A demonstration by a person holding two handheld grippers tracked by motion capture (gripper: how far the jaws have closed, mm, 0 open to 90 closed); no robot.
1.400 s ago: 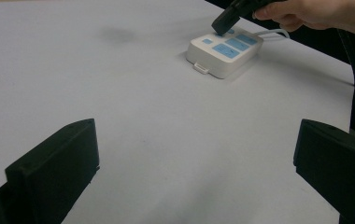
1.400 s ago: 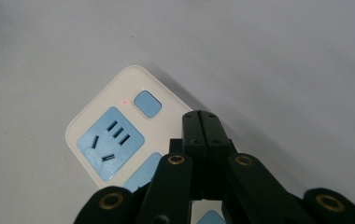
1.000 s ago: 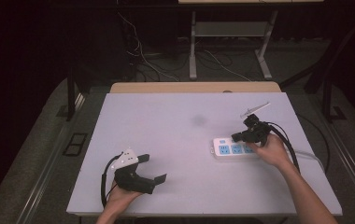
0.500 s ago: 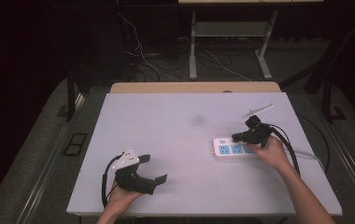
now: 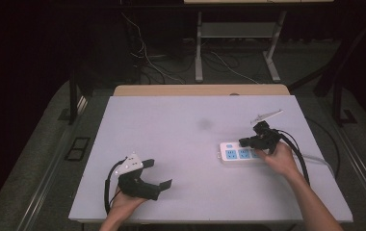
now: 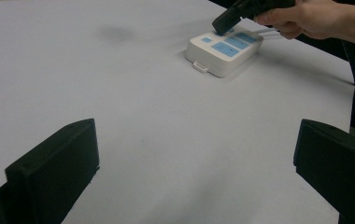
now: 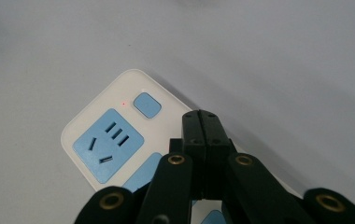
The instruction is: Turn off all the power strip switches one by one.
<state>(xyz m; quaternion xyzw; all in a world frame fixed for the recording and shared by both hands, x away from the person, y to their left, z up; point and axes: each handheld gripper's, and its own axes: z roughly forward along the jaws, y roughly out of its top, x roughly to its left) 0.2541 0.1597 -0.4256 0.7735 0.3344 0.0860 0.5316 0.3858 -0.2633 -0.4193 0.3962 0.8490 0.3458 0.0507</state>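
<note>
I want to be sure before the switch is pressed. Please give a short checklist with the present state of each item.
1. Right gripper jaws closed together: ok.
2. Its tip above the white plastic power strip, near the small blue square button: ok.
3. Tip touching the button: not ok, it lies beside.
4. Small red light lit: ok.
5. Left gripper open, resting apart from the strip: ok.

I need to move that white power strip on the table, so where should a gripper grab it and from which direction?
Grip the power strip across its narrow width, jaws on the two long side walls, coming straight down from above. It lies flat, so only those low walls offer parallel faces. Take the free switch end; the right gripper, shut, hovers over its middle.
</note>
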